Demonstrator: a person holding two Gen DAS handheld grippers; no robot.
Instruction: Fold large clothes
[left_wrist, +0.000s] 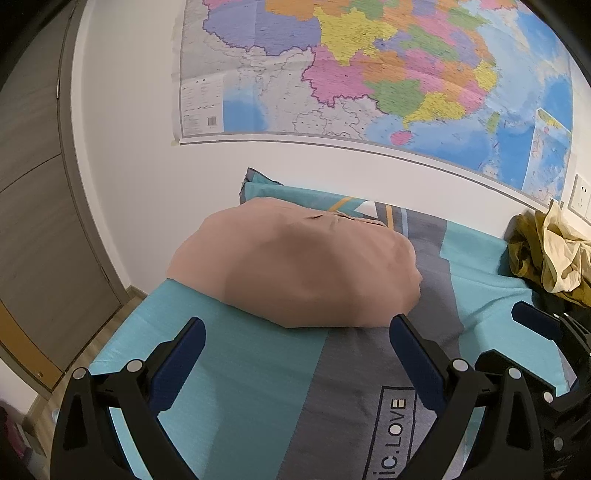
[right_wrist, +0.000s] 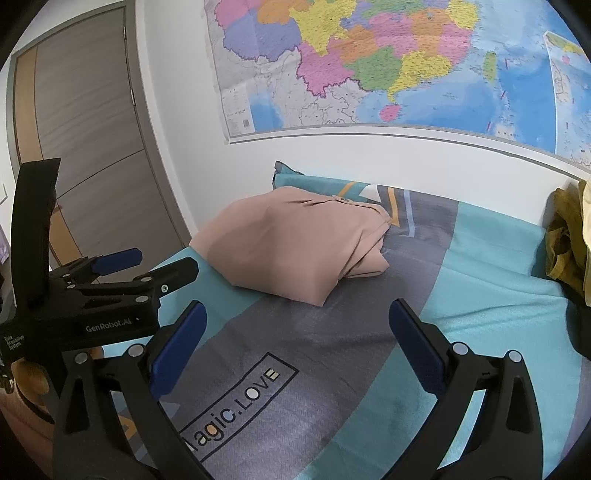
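A folded beige-pink garment (left_wrist: 295, 266) lies on the teal and grey bed sheet (left_wrist: 236, 373), toward the far left side of the bed; it also shows in the right wrist view (right_wrist: 291, 243). My left gripper (left_wrist: 297, 332) is open and empty, hovering just in front of the garment's near edge. My right gripper (right_wrist: 297, 317) is open and empty, a little further back from the garment. The left gripper shows from the side in the right wrist view (right_wrist: 147, 264), also open.
A crumpled pile of olive and cream clothes (left_wrist: 546, 254) lies at the far right of the bed, also in the right wrist view (right_wrist: 569, 240). A map (left_wrist: 369, 74) hangs on the white wall behind. A grey door (right_wrist: 92, 147) stands left, beyond the bed's left edge.
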